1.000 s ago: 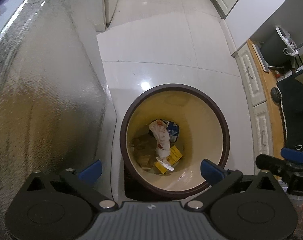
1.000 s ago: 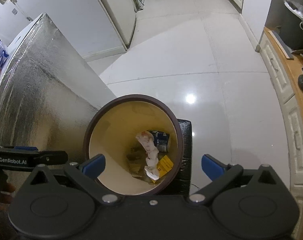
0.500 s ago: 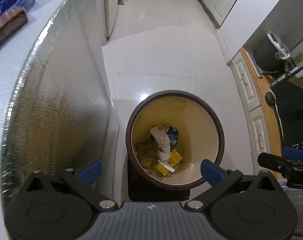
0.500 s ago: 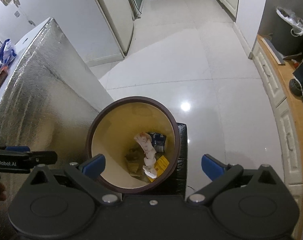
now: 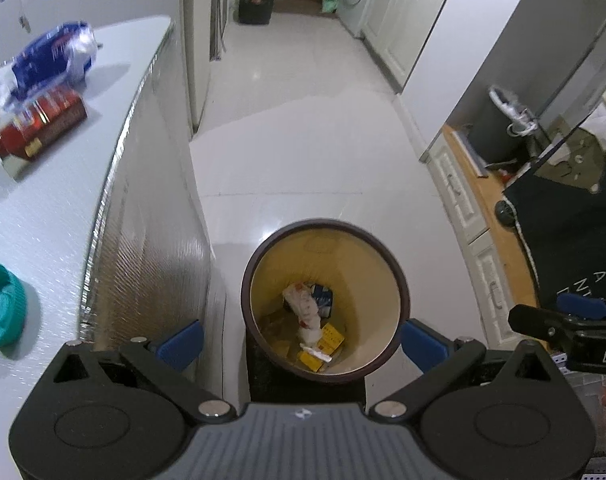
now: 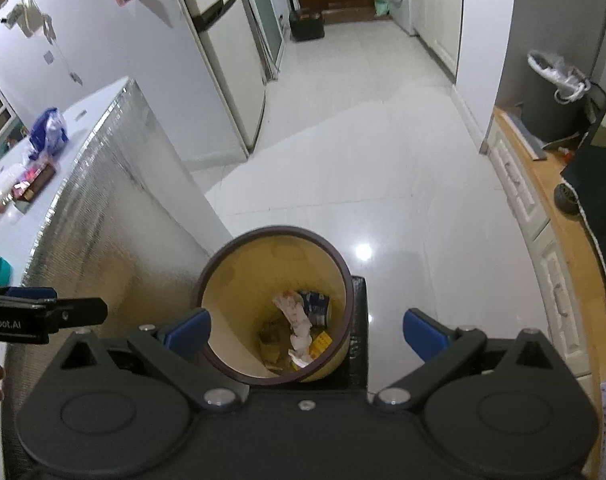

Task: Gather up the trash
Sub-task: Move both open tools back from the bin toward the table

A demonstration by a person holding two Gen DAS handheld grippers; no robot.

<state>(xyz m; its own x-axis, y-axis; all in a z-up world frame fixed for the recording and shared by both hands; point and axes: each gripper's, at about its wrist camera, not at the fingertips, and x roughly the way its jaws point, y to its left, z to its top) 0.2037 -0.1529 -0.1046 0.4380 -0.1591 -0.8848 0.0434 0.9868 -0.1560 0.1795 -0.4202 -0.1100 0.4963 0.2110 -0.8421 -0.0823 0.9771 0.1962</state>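
Note:
A round bin (image 5: 323, 222) with a brown rim and yellow inside stands on the floor beside a foil-sided table. Inside lie a crumpled white paper (image 5: 303, 308), a blue can (image 5: 323, 298) and a yellow box (image 5: 331, 336). My left gripper (image 5: 301, 342) hovers above the bin, open and empty. My right gripper (image 6: 306, 330) is open and empty too, over the same bin (image 6: 271, 230), where the paper (image 6: 297, 316) and the can (image 6: 317, 304) show. Each gripper's tip shows at the edge of the other's view.
On the white table top (image 5: 63, 220) lie a blue bag (image 5: 51, 58), a red package (image 5: 39, 124) and a teal lid (image 5: 1, 312). A low cabinet with drawers (image 5: 463, 188) and a dark lined bin (image 6: 555, 92) stand right. A fridge (image 6: 223, 60) stands beyond the table.
Both grippers have lifted up and away from the bin, which now looks smaller. The table top with its items has come into view on the left. Jaws stay open.

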